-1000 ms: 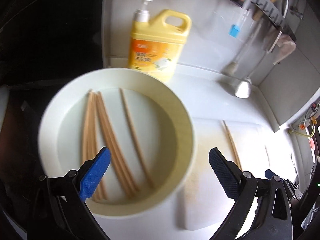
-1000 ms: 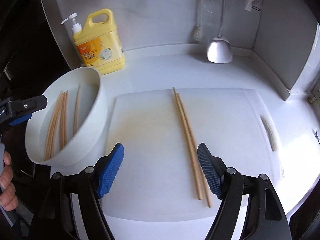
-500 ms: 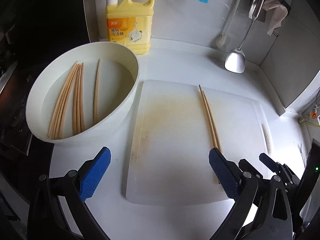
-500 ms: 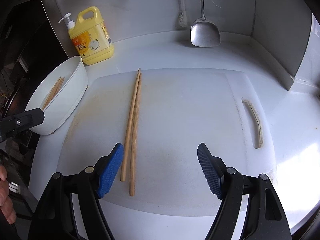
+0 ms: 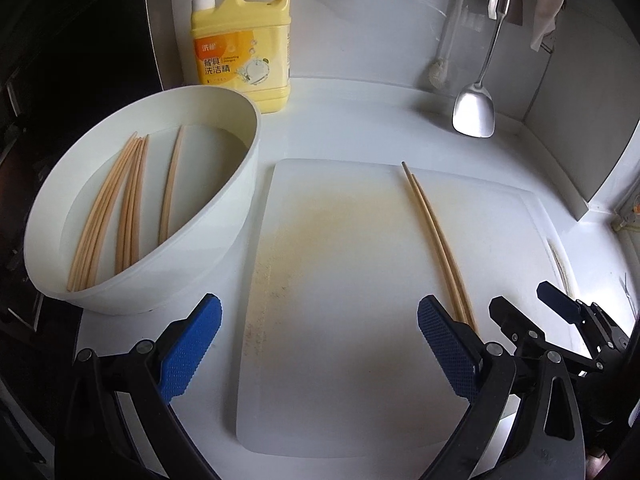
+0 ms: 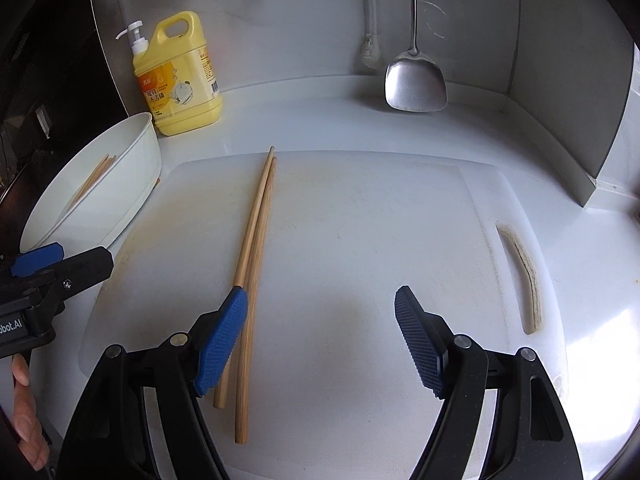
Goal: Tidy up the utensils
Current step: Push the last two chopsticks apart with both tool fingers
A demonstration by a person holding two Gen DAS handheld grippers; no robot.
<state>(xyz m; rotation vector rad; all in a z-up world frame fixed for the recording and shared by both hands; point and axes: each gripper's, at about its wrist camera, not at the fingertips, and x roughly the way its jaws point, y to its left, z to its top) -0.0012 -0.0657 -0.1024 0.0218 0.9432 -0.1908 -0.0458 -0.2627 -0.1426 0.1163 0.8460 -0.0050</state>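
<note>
Left wrist view: my left gripper (image 5: pixel 320 344) has its jaws spread wide, nothing between the pads, hanging over the near part of the white cutting board (image 5: pixel 340 360). The chopstick pair (image 5: pixel 436 240) lies on the board's right half, side by side, running from the far edge toward me; its near ends pass just behind my right-hand blue pad (image 5: pixel 448 348), so the pair sits at the edge of the jaw gap, not centred in it. Can't tell if pad touches wood. To the left, white basin (image 5: pixel 180 272) w/ more chopsticks (image 5: pixel 128 208) lying inside. My right gripper (image 5: pixel 532 316) pokes in at lower right, just beside the pair's near ends.

Right wrist view: right gripper (image 6: pixel 320 340) also released, jaws wide apart, empty. The pair (image 6: pixel 256 232) lies left of centre on the board (image 6: pixel 380 240); the left pad overlaps it in the pic, one stick partly hidden behind the pad, the other showing just inside it. Thick ends reach nearer me than the pad tip. Left gripper (image 6: pixel 52 264) seen at left edge, in front of the basin (image 6: pixel 132 184), w/ a hand (image 6: pixel 24 412) below it.
</note>
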